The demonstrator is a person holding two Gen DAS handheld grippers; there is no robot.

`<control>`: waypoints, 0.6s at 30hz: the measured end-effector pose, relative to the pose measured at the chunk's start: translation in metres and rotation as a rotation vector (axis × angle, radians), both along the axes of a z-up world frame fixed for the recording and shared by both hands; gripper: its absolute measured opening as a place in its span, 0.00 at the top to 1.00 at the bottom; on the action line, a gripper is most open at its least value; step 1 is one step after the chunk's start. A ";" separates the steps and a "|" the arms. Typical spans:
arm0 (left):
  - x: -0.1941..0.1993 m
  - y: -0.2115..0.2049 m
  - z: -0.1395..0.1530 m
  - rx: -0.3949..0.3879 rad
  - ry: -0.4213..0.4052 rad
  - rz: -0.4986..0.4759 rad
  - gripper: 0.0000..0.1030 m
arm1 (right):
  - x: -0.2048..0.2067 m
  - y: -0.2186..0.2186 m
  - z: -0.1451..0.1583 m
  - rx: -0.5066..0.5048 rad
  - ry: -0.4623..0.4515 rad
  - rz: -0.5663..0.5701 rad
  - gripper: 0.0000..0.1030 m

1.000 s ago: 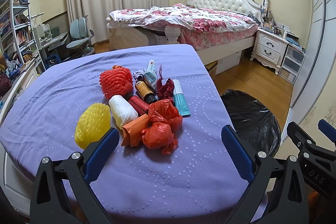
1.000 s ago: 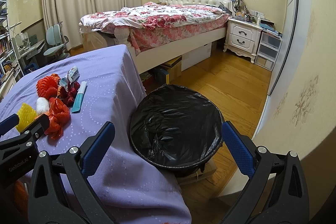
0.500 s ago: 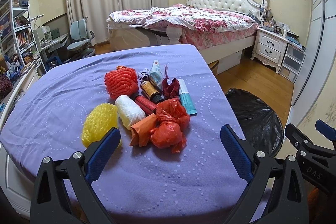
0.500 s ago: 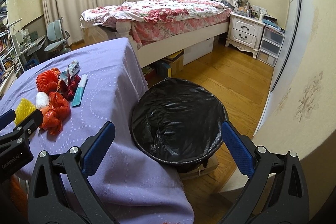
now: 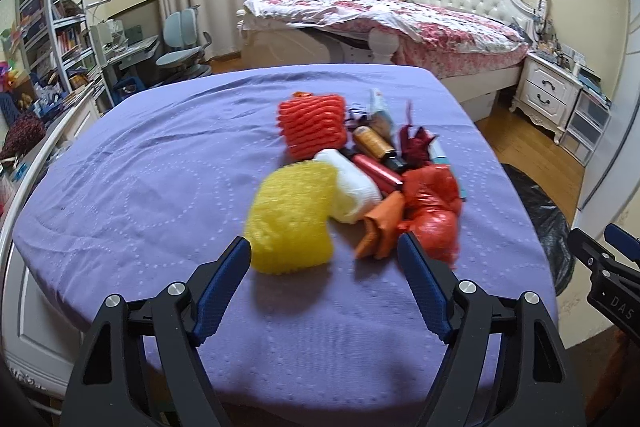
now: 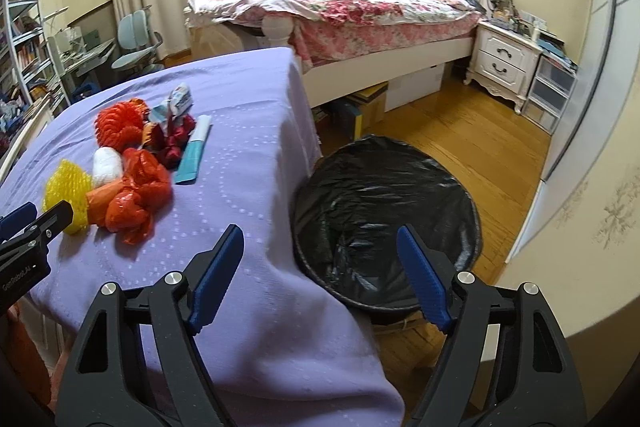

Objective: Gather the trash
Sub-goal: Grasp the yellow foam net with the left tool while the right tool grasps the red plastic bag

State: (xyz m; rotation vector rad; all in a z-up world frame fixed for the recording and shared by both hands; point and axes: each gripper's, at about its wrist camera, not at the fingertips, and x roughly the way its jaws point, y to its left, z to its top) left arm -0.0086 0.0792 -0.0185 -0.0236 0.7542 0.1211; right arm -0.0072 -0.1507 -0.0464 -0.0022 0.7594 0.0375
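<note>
Stage: very start, judged from the layout; nothing collected yet.
Trash pile: lay bunched near the middle of the round table under a lilac dotted cloth [image 5: 140,167], every piece on the cloth.
Yellow foam fruit net [image 5: 294,217]: nearest piece, at the pile's front left corner, just ahead of the left claw.
Orange-red foam fruit net [image 5: 312,125]: at the far side of the pile.
White foam wad [image 5: 352,191]: between the two nets, touching the yellow one.
Crumpled red plastic bag [image 5: 432,207]: front right of the pile, beside a folded orange wrapper [image 5: 380,227].
Small items: amber bottle [image 5: 372,143], red tube [image 5: 378,169], dark red scrap [image 5: 416,143], teal-and-white tube [image 6: 196,151], white printed sachet [image 6: 180,101]; all untouched.
Bin: round bin lined with a black plastic bag [image 6: 384,211], on the wooden floor just beside the table's right edge; no trash seen inside, though the liner's folds were dark.
Left gripper [image 5: 324,249]: jaws still well apart but narrowing, nothing between the pads; aimed at the yellow net's near edge.
Right gripper [image 6: 320,241]: jaws likewise narrowing, nothing between them; hung over the table edge and the bin's rim.
Done: nothing, as far as could be seen.
Left: every piece to be picked up and dropped in the bin; likely first, the yellow net.
</note>
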 end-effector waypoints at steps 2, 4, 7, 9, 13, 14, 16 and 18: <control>-0.001 0.009 -0.001 -0.004 0.002 0.016 0.26 | 0.002 0.009 0.001 -0.006 0.001 0.024 0.26; 0.000 0.016 -0.003 -0.009 0.003 0.024 0.26 | 0.006 0.017 0.002 -0.010 0.002 0.043 0.26; 0.004 0.023 -0.003 -0.014 0.011 0.031 0.26 | 0.010 0.026 0.004 -0.009 0.006 0.063 0.26; 0.008 0.027 -0.004 -0.030 0.016 0.033 0.26 | 0.014 0.030 0.004 -0.013 0.006 0.070 0.26; 0.018 0.031 -0.009 -0.046 0.031 0.026 0.26 | 0.019 0.038 0.003 -0.009 0.011 0.079 0.25; 0.020 0.031 -0.011 -0.052 0.037 0.021 0.26 | 0.020 0.040 0.003 -0.008 0.013 0.081 0.25; 0.023 0.032 -0.012 -0.059 0.043 0.015 0.26 | 0.022 0.042 0.001 -0.009 0.017 0.084 0.25; 0.027 0.032 -0.014 -0.056 0.056 0.010 0.26 | 0.023 0.045 0.000 -0.008 0.019 0.089 0.25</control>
